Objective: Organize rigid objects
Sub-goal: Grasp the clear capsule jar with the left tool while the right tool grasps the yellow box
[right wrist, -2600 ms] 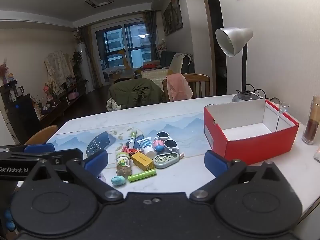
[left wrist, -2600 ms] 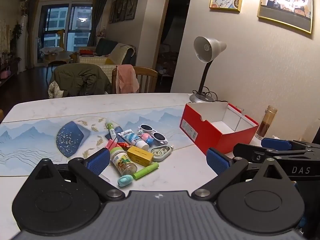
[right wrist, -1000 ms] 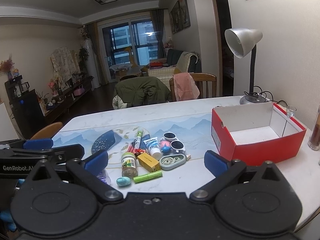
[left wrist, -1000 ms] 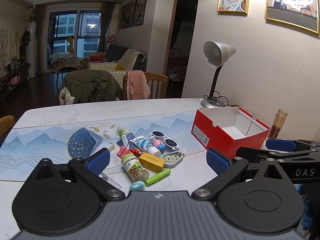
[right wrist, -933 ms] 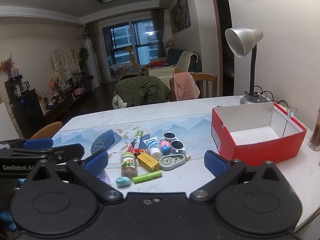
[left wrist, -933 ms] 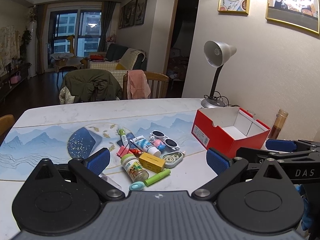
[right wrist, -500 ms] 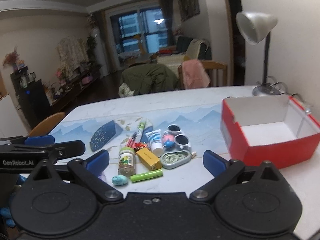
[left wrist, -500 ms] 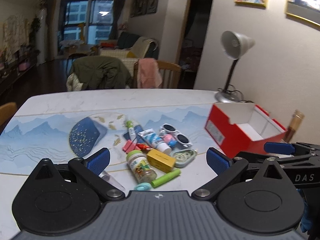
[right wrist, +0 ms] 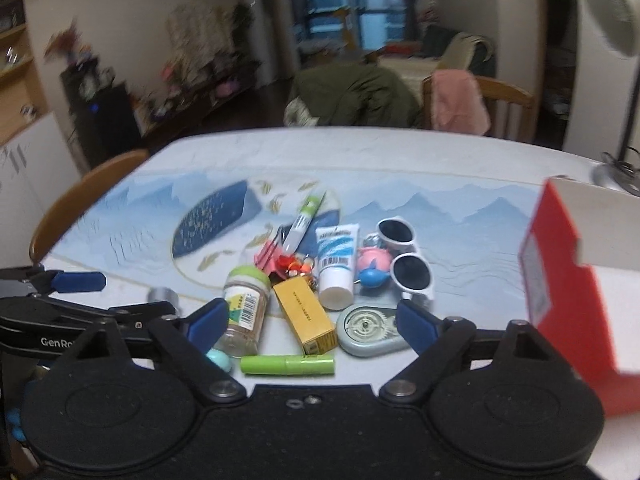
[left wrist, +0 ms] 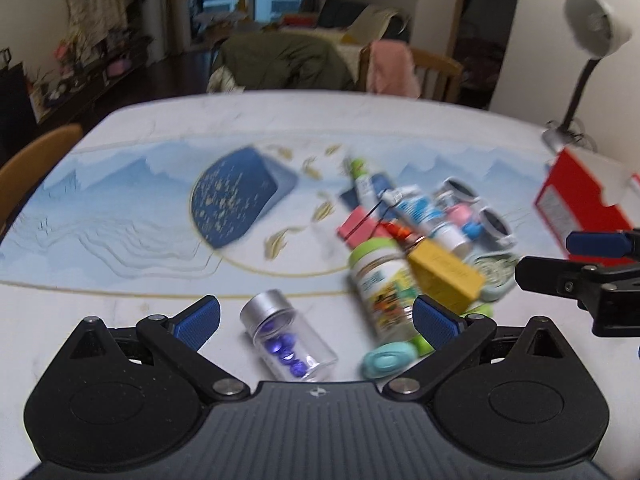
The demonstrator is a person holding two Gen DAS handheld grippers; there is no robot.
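On the table (right wrist: 400,160) everything's basically untouched: the jar (right wrist: 245,304), yellow box (right wrist: 306,312), tube (right wrist: 336,264), sunglasses (right wrist: 404,256), tape dispenser (right wrist: 366,330) and green marker (right wrist: 286,364) sit bunched together, and the red box (right wrist: 568,280) off to the right looks empty as far as it shows. Left gripper (left wrist: 316,316) is wide open over a glass vial (left wrist: 288,340), holding nothing. Right gripper (right wrist: 312,322) is closing around the yellow box, pads not touching yet.
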